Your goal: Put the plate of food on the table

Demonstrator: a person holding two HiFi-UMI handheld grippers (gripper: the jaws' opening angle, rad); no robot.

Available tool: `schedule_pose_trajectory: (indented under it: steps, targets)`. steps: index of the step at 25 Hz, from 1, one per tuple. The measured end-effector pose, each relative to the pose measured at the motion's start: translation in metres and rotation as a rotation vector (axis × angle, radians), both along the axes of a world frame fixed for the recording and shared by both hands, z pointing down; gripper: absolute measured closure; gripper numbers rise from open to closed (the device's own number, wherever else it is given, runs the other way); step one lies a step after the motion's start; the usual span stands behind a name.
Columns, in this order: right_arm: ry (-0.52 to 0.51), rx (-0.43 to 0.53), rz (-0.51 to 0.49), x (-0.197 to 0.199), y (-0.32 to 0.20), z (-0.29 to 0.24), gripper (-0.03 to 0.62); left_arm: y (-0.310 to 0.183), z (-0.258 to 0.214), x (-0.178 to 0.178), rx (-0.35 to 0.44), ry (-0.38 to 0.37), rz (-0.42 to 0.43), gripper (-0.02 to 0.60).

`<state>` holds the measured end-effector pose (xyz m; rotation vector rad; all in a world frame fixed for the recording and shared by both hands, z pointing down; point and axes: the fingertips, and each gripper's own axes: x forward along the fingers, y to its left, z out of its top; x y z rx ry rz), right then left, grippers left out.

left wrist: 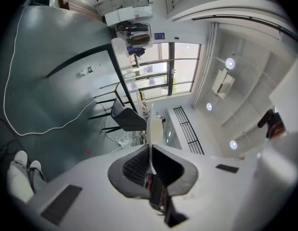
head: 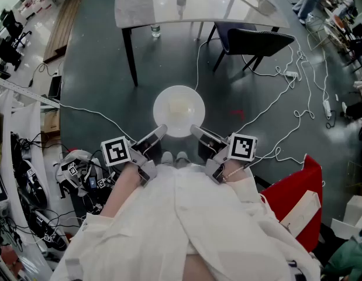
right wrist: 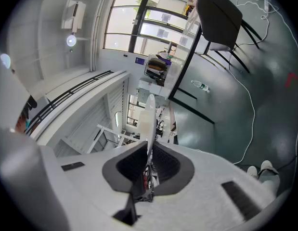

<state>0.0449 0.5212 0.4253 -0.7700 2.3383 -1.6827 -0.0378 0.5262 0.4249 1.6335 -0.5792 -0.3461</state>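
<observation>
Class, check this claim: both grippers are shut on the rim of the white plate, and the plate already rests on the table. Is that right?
Not quite. In the head view the plate hangs over the floor, short of the table. The left gripper and right gripper are indeed shut on its rim.

Table cut off at top; food indistinct.

- A loose white coat with long sleeves covered the person.
- White shoes showed just past the coat's front hem.
- At the coat's left cuff, the grey-and-white left gripper carried a black-and-white left marker cube.
- At the coat's right cuff, the right gripper looked alike, with a right marker cube.
- Dark ribbed pads lined the white jaws.
</observation>
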Motion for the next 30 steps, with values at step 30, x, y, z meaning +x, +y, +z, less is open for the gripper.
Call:
schedule_pose_trajectory:
  steps: [30]
  targets:
    - [-0.039, -0.047, -0.001, 0.046, 0.009, 0.012, 0.579, 0.021, 0.009, 0.04, 0.021, 0.035, -0.056, 0.555]
